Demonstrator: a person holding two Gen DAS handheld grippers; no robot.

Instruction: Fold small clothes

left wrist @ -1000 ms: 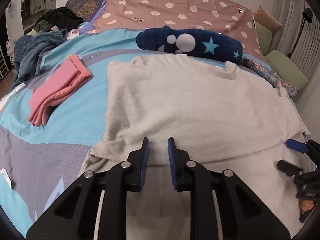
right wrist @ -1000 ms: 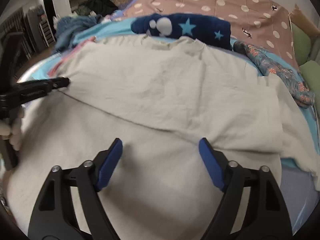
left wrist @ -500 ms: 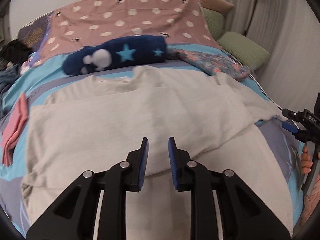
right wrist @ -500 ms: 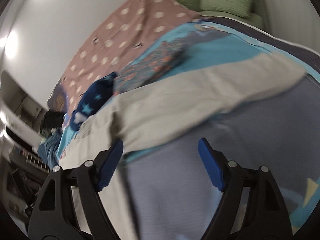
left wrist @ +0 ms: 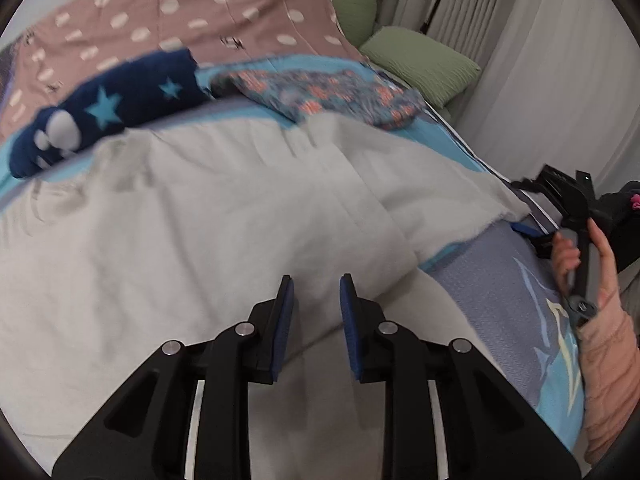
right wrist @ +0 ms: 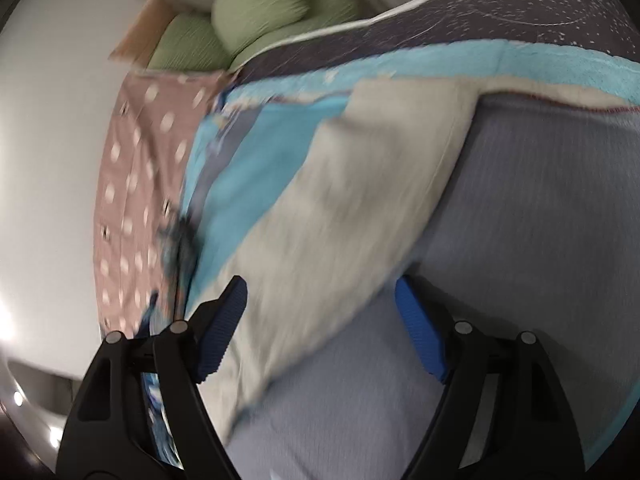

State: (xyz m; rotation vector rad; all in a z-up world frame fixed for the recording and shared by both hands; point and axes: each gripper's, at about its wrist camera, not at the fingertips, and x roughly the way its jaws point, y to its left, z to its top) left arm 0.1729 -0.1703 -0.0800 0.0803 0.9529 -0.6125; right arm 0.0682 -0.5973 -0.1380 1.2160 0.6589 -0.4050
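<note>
A cream fleece top (left wrist: 224,216) lies spread flat on the bed, its bottom part folded up. My left gripper (left wrist: 316,300) hovers over the folded edge, jaws a narrow gap apart, holding nothing. The top's right sleeve (right wrist: 360,184) reaches toward the bed's right edge. My right gripper (right wrist: 320,320) is wide open and empty, tilted over that sleeve; it also shows at the right in the left wrist view (left wrist: 560,200).
A navy star blanket roll (left wrist: 108,108), a floral garment (left wrist: 328,92) and a pink polka-dot cover (left wrist: 180,12) lie beyond the top. Green pillows (left wrist: 420,60) sit at the far right by the curtain. The blue-grey bedspread (right wrist: 540,240) lies under the sleeve.
Both grippers have swung to the right. The left now faces the top's right half; the right has turned toward the sleeve at the bed's right edge. Neither has taken hold of anything.
</note>
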